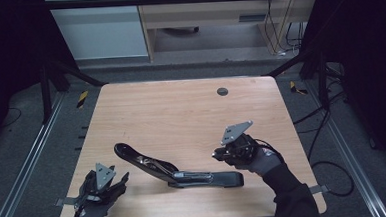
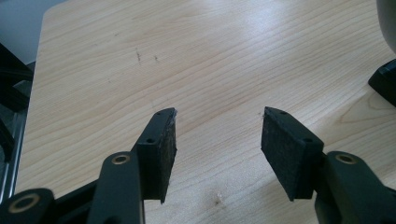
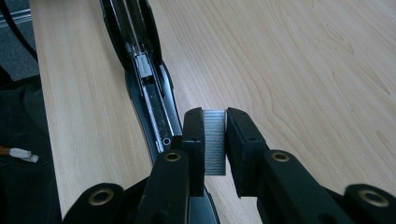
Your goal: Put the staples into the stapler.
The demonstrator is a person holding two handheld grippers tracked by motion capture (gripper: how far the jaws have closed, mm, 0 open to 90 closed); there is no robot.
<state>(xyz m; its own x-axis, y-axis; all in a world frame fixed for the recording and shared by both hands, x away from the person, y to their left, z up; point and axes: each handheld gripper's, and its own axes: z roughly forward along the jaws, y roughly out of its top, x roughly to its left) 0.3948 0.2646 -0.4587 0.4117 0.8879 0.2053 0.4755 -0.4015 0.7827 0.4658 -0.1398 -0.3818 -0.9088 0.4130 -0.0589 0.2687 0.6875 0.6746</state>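
A black stapler (image 1: 179, 170) lies flipped wide apart on the wooden table (image 1: 181, 114), its metal staple channel (image 3: 149, 93) bare and facing up. My right gripper (image 3: 215, 140) is shut on a silver strip of staples (image 3: 215, 142), held just beside the channel's near end. In the high view that gripper (image 1: 223, 154) hovers above the stapler's right part. My left gripper (image 2: 217, 140) stands open over bare wood with nothing between its jaws; in the high view it (image 1: 107, 185) rests near the table's front left corner.
A round cable hole (image 1: 222, 91) sits at the back of the table. Metal rails (image 1: 28, 157) run along both sides below table level. A black edge of the stapler (image 2: 385, 81) shows at the right in the left gripper view.
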